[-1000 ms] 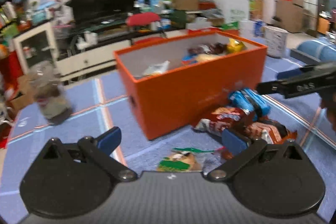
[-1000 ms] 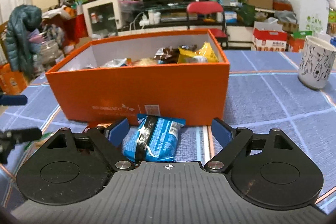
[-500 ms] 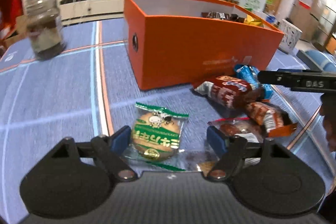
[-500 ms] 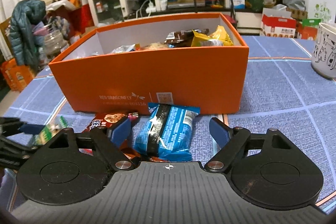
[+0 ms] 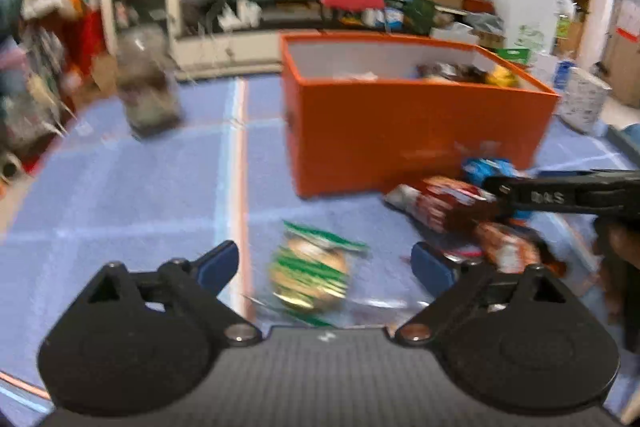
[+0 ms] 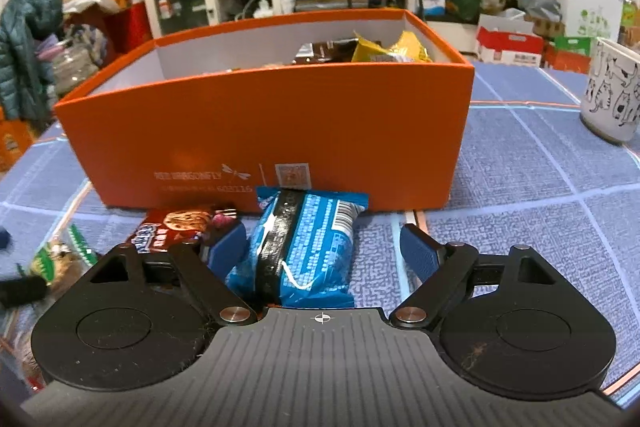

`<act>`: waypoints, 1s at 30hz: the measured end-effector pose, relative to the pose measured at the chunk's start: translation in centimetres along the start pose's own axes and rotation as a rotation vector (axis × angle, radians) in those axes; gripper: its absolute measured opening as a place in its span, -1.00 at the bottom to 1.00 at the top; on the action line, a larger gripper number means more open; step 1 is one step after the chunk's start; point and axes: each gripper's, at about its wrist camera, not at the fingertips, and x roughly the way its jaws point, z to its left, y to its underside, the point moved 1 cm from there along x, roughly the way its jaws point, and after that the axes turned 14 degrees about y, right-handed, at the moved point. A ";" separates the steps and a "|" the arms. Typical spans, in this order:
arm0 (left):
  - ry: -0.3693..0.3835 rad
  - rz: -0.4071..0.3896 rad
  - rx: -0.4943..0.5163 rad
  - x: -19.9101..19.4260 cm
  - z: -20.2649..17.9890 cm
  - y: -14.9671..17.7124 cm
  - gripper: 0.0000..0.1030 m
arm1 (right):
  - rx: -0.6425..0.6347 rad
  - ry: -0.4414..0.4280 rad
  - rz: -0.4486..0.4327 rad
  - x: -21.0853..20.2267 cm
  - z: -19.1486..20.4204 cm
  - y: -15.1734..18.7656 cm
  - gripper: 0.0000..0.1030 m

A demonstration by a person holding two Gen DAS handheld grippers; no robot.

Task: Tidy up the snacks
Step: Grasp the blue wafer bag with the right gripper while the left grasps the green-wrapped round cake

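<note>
Several snacks already sit in my orange box (image 6: 264, 131). My left gripper (image 5: 326, 267) is opening around the green cookie pack (image 5: 310, 277), gripping nothing; my right gripper (image 6: 324, 253) gapes, unclamped, over the blue packet (image 6: 306, 247). A few packs remain outside.
</note>
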 end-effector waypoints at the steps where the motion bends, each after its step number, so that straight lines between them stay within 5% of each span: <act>1: -0.008 0.007 0.008 0.0 0.4 -0.2 0.79 | 0.004 -0.001 0.007 0.3 0.1 0.0 0.45; 6: -0.029 0.055 0.025 0.8 2.0 -0.3 0.75 | -0.007 0.005 0.041 0.9 1.3 -0.1 0.36; 14: 0.043 0.122 0.110 2.7 1.3 0.4 0.51 | -0.040 -0.003 0.048 1.0 1.4 0.4 0.31; 18: 0.051 0.136 0.086 3.5 1.2 0.4 0.28 | -0.048 -0.005 0.049 0.8 1.1 0.5 0.23; 26: 0.041 0.130 0.031 3.9 0.9 0.5 0.29 | -0.080 -0.007 0.039 0.6 1.0 0.6 0.21; 30: 0.021 0.124 0.004 3.9 0.8 0.5 0.13 | -0.094 -0.003 0.036 0.5 1.2 0.4 -0.10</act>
